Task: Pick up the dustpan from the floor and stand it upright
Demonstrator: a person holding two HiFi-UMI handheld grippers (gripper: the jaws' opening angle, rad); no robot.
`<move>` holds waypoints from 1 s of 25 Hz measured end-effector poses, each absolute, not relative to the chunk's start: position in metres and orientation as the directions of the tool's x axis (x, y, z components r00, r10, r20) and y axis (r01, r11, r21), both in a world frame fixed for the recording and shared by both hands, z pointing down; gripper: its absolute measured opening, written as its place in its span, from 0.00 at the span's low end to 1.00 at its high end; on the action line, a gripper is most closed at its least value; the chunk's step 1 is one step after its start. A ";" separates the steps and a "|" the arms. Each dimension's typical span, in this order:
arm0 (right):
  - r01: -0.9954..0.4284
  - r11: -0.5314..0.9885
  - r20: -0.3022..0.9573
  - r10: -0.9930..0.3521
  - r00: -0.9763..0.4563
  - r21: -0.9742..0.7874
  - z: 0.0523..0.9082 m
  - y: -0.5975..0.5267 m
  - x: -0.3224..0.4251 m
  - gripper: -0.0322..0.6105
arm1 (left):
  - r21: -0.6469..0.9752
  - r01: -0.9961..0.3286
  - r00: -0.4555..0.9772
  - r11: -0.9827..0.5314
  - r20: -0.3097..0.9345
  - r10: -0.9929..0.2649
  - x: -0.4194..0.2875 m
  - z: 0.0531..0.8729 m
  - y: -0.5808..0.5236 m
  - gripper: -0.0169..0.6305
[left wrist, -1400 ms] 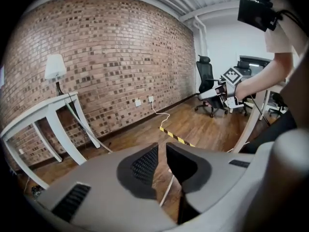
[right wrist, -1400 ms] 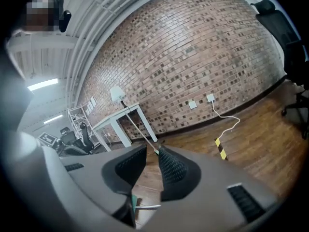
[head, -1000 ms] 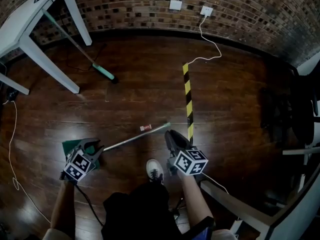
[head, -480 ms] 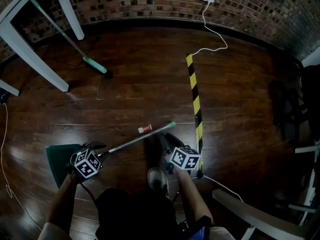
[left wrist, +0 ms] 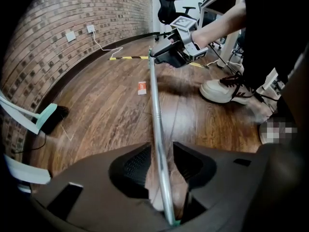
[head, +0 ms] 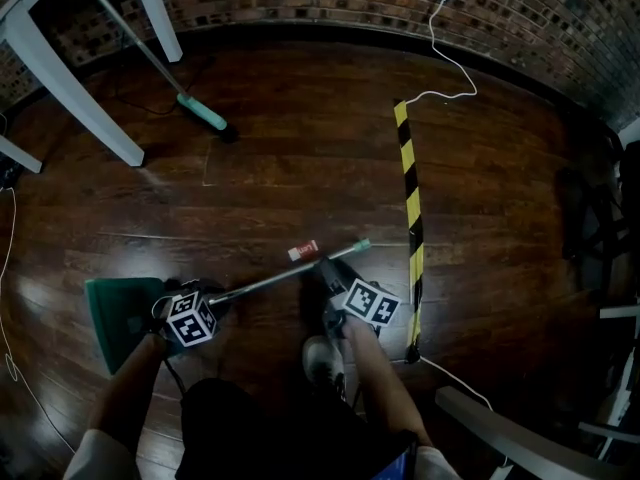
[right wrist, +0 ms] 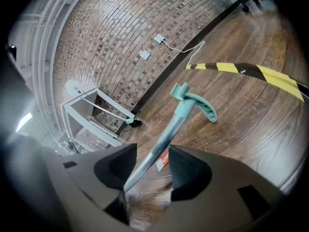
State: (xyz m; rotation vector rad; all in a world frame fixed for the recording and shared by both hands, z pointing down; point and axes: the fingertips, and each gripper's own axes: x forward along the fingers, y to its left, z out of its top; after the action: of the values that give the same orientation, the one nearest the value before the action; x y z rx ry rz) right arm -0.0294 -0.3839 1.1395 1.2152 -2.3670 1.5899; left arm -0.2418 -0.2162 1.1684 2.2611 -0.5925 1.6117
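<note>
The dustpan lies on the dark wood floor, its green pan at the left. Its metal pole slants up to the right and ends in a teal grip. My left gripper straddles the pole close to the pan; its jaws are opening, and the pole runs between them with a gap on each side. Near the grip end, my right gripper is opening too, the pole between its jaws and the teal grip just ahead. The right gripper also shows in the left gripper view.
A broom with a teal head leans under the white table at the back left. Yellow-black tape runs down the floor on the right, with a white cable beyond it. A small red tag lies beside the pole. The person's shoe stands behind the right gripper.
Both grippers have sunk toward the floor together with the dustpan's pole. More of the green pan now shows flat at the left.
</note>
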 end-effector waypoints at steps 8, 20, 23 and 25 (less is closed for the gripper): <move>-0.640 0.171 0.444 -0.587 -0.677 -0.749 1.153 -0.382 -0.039 0.33 | -0.007 -0.490 0.233 -0.872 0.962 -0.139 -0.245 1.199 -0.217 0.27; -0.636 0.209 0.412 -0.605 -0.681 -0.743 1.136 -0.389 -0.038 0.26 | -0.002 -0.523 0.255 -0.852 0.954 -0.159 -0.252 1.196 -0.225 0.18; -0.645 0.245 0.386 -0.631 -0.673 -0.724 1.113 -0.397 -0.035 0.26 | -0.022 -0.530 0.271 -0.848 0.943 -0.193 -0.249 1.184 -0.236 0.18; -0.653 0.268 0.369 -0.648 -0.666 -0.708 1.093 -0.405 -0.034 0.26 | -0.035 -0.537 0.281 -0.843 0.935 -0.217 -0.246 1.175 -0.245 0.18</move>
State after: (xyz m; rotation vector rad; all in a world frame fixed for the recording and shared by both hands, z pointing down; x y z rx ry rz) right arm -0.0335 -0.4048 1.0927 1.2816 -2.4973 1.3991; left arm -0.2456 -0.2448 1.1747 2.2664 -0.6904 1.5833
